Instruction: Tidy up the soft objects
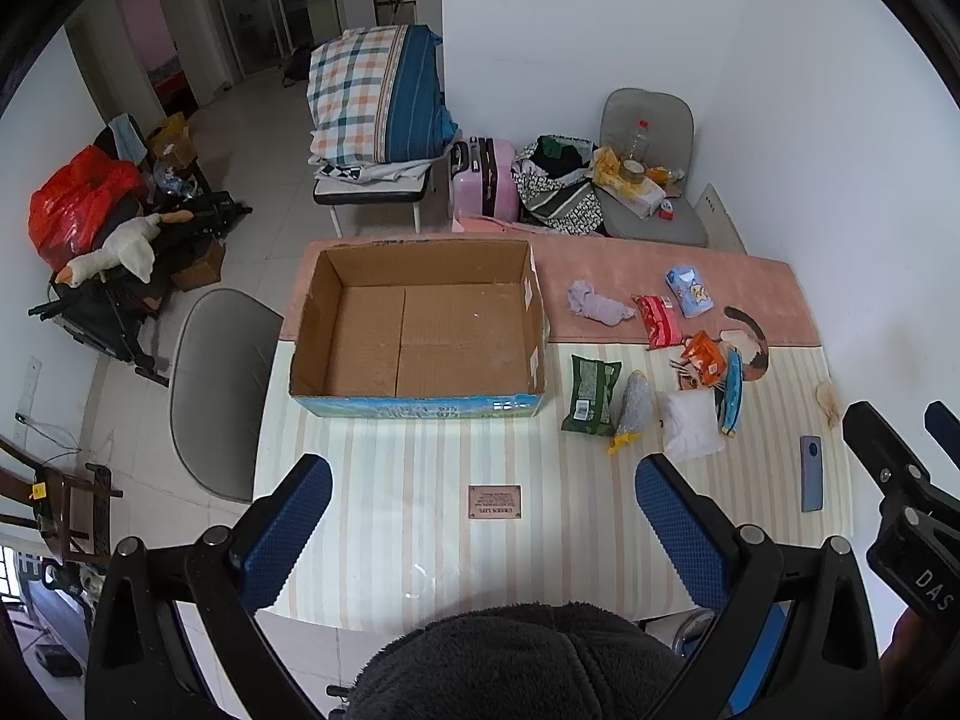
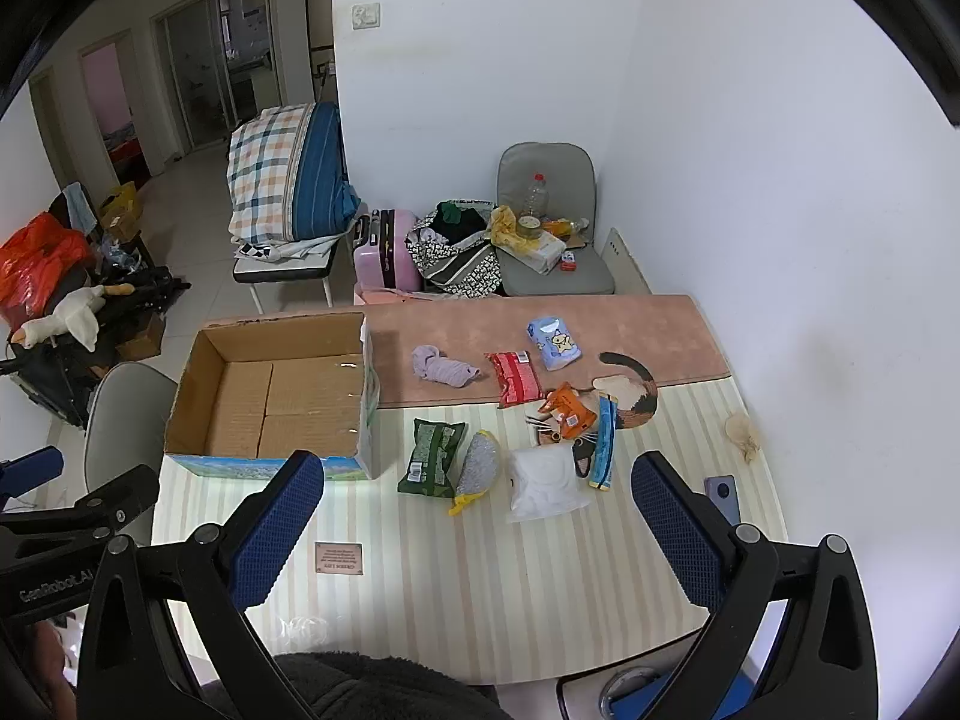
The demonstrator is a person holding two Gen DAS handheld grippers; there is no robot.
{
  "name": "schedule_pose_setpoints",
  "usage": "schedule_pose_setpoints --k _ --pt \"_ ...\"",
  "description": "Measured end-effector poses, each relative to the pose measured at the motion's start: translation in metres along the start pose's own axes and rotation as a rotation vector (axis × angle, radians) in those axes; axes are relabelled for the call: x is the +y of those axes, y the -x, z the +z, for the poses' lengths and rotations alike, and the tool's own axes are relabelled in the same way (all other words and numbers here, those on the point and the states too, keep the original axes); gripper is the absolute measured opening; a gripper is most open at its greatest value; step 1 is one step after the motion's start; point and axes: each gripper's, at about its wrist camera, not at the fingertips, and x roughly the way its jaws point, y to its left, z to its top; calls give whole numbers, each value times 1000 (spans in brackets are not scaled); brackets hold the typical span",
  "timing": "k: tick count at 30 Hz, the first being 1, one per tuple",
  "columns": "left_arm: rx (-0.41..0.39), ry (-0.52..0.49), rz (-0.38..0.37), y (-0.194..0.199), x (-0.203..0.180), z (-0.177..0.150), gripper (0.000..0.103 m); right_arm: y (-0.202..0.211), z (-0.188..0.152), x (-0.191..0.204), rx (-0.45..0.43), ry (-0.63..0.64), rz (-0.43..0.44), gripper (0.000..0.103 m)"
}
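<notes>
An open, empty cardboard box (image 1: 414, 330) (image 2: 276, 402) stands on the table's left part. To its right lie soft items: a green packet (image 1: 591, 395) (image 2: 432, 459), a grey mesh pouch (image 1: 633, 411) (image 2: 477, 471), a white bag (image 1: 690, 423) (image 2: 543, 483), a lilac cloth (image 1: 597, 303) (image 2: 444, 367), a red packet (image 1: 660, 319) (image 2: 515, 378), a blue tissue pack (image 1: 690, 291) (image 2: 553, 342), an orange packet (image 1: 705, 359) (image 2: 567, 411) and a blue strip (image 1: 733, 390) (image 2: 605, 441). My left gripper (image 1: 483, 492) and right gripper (image 2: 477, 486) hang open above the near table, holding nothing.
A phone (image 1: 811, 473) (image 2: 723, 495) lies near the table's right edge, by a crumpled beige scrap (image 1: 828, 399) (image 2: 743, 435). A small brown label (image 1: 494, 501) (image 2: 339, 558) sits on the striped mat. A grey chair (image 1: 219, 390) stands left of the table. The right gripper's body (image 1: 900, 492) shows beside the left.
</notes>
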Motion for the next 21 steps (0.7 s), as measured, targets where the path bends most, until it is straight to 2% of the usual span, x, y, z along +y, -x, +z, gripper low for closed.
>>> schedule_pose_setpoints --k 8,21 --pt "3 6 0 -7 4 5 103 -12 -2 -3 8 2 4 103" --pt "-48 -4 20 0 2 3 103 -11 -2 -3 -6 4 0 103"
